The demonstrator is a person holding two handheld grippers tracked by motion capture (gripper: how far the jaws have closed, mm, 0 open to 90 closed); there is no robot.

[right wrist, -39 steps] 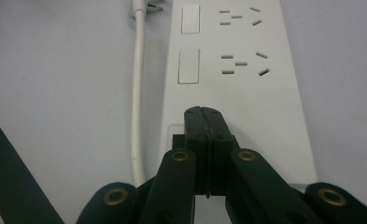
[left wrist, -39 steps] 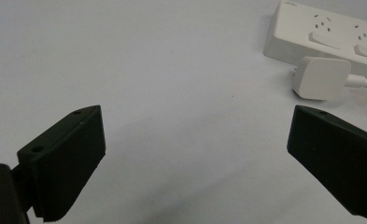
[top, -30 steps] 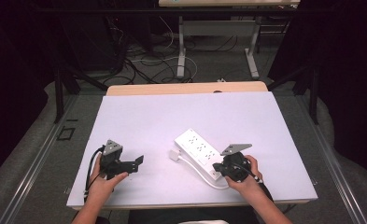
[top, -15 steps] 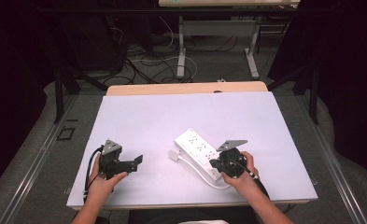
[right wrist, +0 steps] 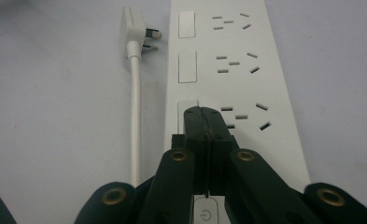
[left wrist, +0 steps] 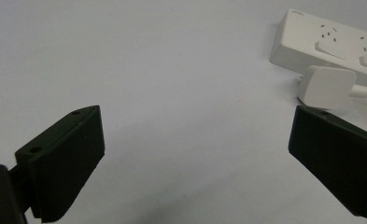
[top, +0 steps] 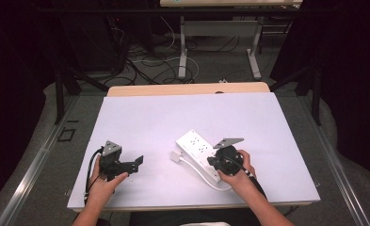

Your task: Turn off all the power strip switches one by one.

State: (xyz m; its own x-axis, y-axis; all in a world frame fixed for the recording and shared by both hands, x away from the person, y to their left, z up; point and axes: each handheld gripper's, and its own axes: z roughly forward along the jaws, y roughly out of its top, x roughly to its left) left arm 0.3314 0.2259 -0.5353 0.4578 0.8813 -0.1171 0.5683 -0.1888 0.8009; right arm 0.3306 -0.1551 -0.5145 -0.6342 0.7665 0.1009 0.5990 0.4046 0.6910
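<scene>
A white power strip (top: 197, 153) lies at an angle on the table, right of centre, with its white plug (top: 175, 157) and cable beside it. My right gripper (top: 214, 163) is shut, with nothing between its jaws, and its tips (right wrist: 203, 112) sit on the strip (right wrist: 237, 79) by the nearest rocker switch (right wrist: 187, 108). The plug (right wrist: 133, 28) lies left of the strip, prongs towards it. My left gripper (top: 136, 163) rests open on the table at the left, pointing towards the strip. Between its wide jaws is bare table; the strip (left wrist: 330, 44) and plug (left wrist: 325, 86) lie beyond, at the upper right.
The white table (top: 182, 117) has a wooden strip (top: 187, 89) along its far edge. Behind it stand desk legs and loose cables on the floor. The cable (right wrist: 135, 121) runs along the strip's left side towards me.
My right gripper has shifted slightly left along the power strip. The left gripper has stayed where it was.
</scene>
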